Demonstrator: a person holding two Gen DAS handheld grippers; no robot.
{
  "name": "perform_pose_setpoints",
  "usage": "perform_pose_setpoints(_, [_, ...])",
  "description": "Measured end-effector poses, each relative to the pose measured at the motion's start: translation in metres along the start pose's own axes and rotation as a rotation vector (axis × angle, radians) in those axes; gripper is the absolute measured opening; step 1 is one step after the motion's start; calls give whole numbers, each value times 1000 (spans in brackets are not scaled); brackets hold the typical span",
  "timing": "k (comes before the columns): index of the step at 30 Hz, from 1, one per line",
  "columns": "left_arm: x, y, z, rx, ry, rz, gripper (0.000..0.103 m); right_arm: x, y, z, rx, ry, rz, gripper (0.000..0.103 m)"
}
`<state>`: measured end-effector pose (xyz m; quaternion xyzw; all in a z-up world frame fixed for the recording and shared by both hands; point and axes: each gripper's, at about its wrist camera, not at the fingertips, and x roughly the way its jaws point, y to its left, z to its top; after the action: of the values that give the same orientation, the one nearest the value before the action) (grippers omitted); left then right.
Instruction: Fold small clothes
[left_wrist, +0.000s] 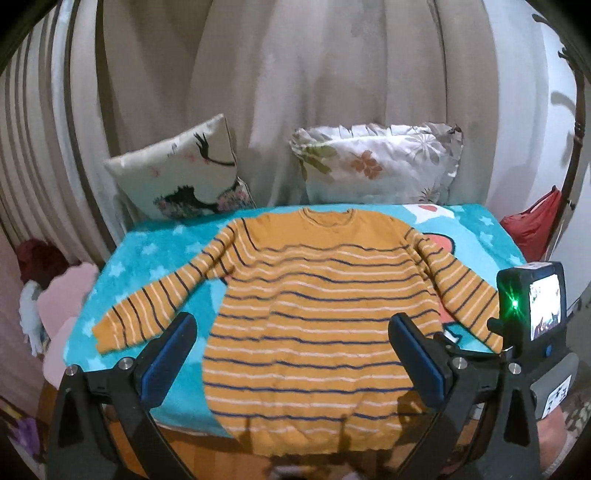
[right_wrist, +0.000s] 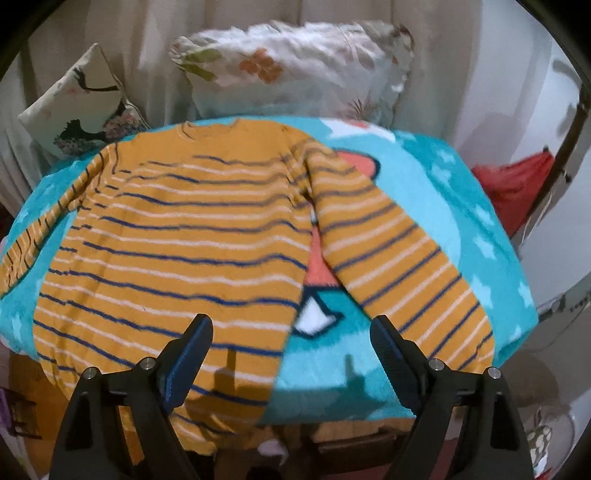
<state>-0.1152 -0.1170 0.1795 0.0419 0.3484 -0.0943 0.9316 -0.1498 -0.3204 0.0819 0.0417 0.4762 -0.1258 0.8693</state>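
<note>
An orange sweater (left_wrist: 314, 314) with blue and white stripes lies flat, front up, on a turquoise star blanket (left_wrist: 155, 251), collar at the far side. Both sleeves are spread out: the left sleeve (left_wrist: 147, 306) angles out to the side, and the right sleeve (right_wrist: 406, 258) runs down beside the body. The hem hangs over the near edge. My left gripper (left_wrist: 291, 319) hovers open above the lower body, nothing between its fingers. Over the gap between body and right sleeve, my right gripper (right_wrist: 291, 320) is open and holds nothing.
Two pillows stand at the back against curtains: a bird-print one (left_wrist: 184, 173) and a floral one (left_wrist: 376, 162). A red bag (left_wrist: 532, 225) sits off the right side. The right tool's camera body (left_wrist: 532, 306) shows at the left view's right edge. Pink fabric (left_wrist: 62, 306) lies left.
</note>
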Motion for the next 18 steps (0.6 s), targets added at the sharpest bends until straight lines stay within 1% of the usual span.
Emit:
perform_pose_setpoints(5, [5, 24, 4, 29, -6, 67, 103, -3, 48, 15, -49, -32, 31, 90])
perform_pose_setpoints(10, [7, 59, 9, 36, -18, 142, 103, 0, 106, 27, -111, -24, 74, 90])
perform_pose_setpoints(14, [15, 88, 9, 46, 13, 175, 103, 5, 149, 29, -149, -15, 96, 90])
perform_pose_setpoints(16, [20, 103, 6, 51, 27, 190, 103, 9, 170, 29, -167, -7, 93, 90])
perform_pose_setpoints(18, [23, 117, 4, 51, 36, 203, 103, 11, 184, 29, -173, -2, 99, 90])
